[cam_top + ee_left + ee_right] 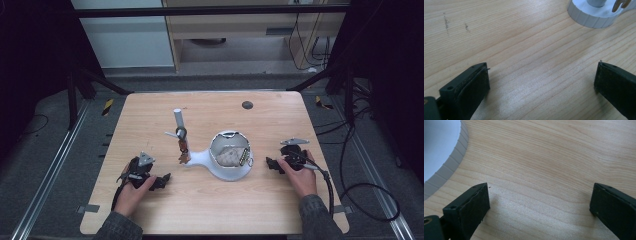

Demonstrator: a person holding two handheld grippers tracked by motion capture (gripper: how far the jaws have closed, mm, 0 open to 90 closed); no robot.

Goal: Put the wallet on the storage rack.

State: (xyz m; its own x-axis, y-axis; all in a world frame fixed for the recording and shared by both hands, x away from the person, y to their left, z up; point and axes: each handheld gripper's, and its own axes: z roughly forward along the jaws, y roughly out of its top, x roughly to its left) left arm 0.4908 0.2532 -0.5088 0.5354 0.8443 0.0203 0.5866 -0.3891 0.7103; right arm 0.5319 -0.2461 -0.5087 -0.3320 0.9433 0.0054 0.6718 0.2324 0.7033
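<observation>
table (524,62): pale matt wood grain | white stand (227,172): smooth ribbed plastic | claw pads: matt black

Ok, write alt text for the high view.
A person's hands rest a left gripper and right gripper, both open, on a wooden table either side of a white bowl-shaped stand. A post with hanging keys rises from its narrow end.

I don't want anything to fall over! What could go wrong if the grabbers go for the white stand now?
The white stand has a tall post with small things hanging from it; a bump from the left gripper might tip it or shake them off. The bowl part holds something pale, and the right gripper, open and close beside it, could shove it along the table.
</observation>
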